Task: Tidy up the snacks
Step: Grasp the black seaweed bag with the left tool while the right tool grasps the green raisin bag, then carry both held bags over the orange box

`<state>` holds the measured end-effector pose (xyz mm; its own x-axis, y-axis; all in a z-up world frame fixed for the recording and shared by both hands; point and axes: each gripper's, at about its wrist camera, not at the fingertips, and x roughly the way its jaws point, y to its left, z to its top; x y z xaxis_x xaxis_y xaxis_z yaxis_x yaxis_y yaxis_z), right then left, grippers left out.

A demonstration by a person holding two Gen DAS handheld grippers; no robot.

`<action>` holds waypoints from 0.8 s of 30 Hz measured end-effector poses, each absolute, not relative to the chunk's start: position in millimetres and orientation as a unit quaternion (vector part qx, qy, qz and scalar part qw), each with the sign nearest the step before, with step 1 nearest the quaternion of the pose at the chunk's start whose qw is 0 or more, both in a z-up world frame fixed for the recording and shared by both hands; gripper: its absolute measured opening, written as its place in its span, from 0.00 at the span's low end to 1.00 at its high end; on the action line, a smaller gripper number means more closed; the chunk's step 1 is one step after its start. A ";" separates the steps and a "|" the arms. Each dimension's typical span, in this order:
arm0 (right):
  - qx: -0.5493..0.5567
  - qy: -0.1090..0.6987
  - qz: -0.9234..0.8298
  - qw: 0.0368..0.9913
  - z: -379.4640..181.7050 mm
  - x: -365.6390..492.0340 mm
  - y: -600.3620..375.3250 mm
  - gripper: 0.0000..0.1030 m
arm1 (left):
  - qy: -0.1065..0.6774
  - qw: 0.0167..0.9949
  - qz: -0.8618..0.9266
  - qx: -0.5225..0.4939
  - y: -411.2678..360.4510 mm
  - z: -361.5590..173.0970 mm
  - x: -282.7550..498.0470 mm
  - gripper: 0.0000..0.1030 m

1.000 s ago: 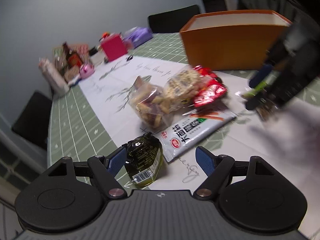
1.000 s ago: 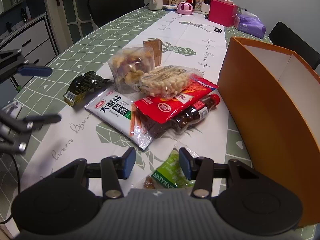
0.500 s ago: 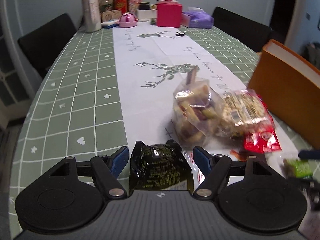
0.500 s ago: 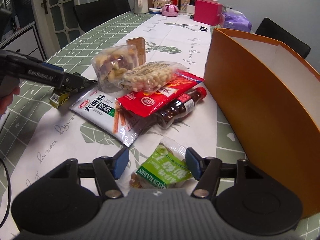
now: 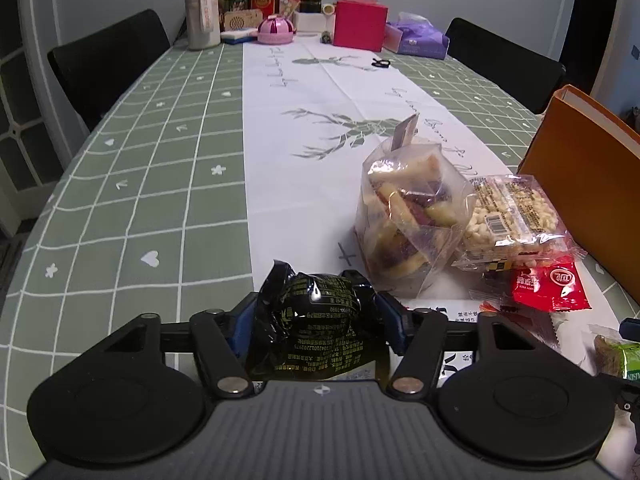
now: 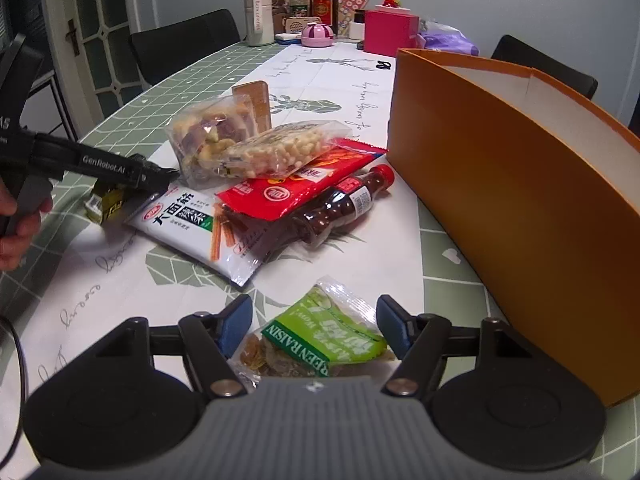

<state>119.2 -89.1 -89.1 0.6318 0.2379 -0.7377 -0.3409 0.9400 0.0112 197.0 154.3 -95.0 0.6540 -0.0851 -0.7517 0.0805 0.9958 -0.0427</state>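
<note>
Black tongs [image 5: 316,320] — blue pads [image 6: 236,324]

Left gripper [image 5: 316,320] jaws closing; right gripper [image 6: 314,322] jaws opening.

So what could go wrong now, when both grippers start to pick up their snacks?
1. The left gripper is closing on the crinkled black packet; the glossy foil may slip or get crushed.
2. The right gripper is opening around the flat green raisin bag, not pressing it; the pads may slide over it.
3. The tall orange box stands close to the right gripper, so a lift may bump its wall.
</note>
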 end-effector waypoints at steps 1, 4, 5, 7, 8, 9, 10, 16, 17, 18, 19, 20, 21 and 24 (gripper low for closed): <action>-0.074 0.395 0.161 0.902 -87.4 116.6 -88.5 0.71 | 0.415 0.909 -0.045 -0.003 154.2 -94.1 196.6 0.65; -0.101 0.378 0.163 0.906 -81.9 106.9 -88.6 0.80 | 0.419 0.907 -0.040 -0.007 153.2 -92.2 193.5 0.63; -0.105 0.376 0.160 0.907 -80.7 104.8 -89.2 0.80 | 0.419 0.907 -0.038 -0.007 151.8 -91.0 191.3 0.61; -0.105 0.380 0.154 0.906 -79.1 102.2 -92.0 0.80 | 0.413 0.910 -0.035 -0.008 148.8 -86.3 184.8 0.60; -0.100 0.384 0.149 0.906 -78.5 101.4 -93.6 0.80 | 0.411 0.911 -0.034 -0.008 146.9 -83.2 181.4 0.60; -0.092 0.392 0.142 0.904 -78.3 100.9 -95.3 0.80 | 0.408 0.912 -0.032 -0.008 144.5 -79.0 177.0 0.60; -0.080 0.402 0.136 0.902 -78.3 100.9 -97.5 0.80 | 0.407 0.913 -0.030 -0.009 142.3 -75.1 173.0 0.60; 0.005 0.462 0.126 0.878 -83.9 107.2 -101.7 0.80 | 0.420 0.907 -0.034 -0.028 122.4 -57.2 149.1 0.60; 0.006 0.465 0.123 0.876 -85.7 108.6 -100.1 0.80 | 0.423 0.905 -0.036 -0.032 118.2 -56.2 146.2 0.60; 0.009 0.467 0.124 0.875 -87.0 110.0 -98.9 0.80 | 0.425 0.904 -0.037 -0.037 114.2 -55.6 143.2 0.60; 0.014 0.469 0.126 0.874 -88.5 112.2 -98.3 0.79 | 0.426 0.903 -0.037 -0.039 110.2 -55.1 141.0 0.60; 0.020 0.472 0.125 0.873 -89.6 114.9 -98.4 0.78 | 0.427 0.903 -0.036 -0.042 106.5 -54.9 138.2 0.60; 0.023 0.474 0.123 0.872 -90.2 117.3 -98.8 0.74 | 0.427 0.903 -0.034 -0.045 103.3 -54.7 134.9 0.60; 0.024 0.471 0.125 0.873 -90.8 120.4 -99.8 0.66 | 0.430 0.900 -0.030 -0.060 95.4 -53.6 127.2 0.60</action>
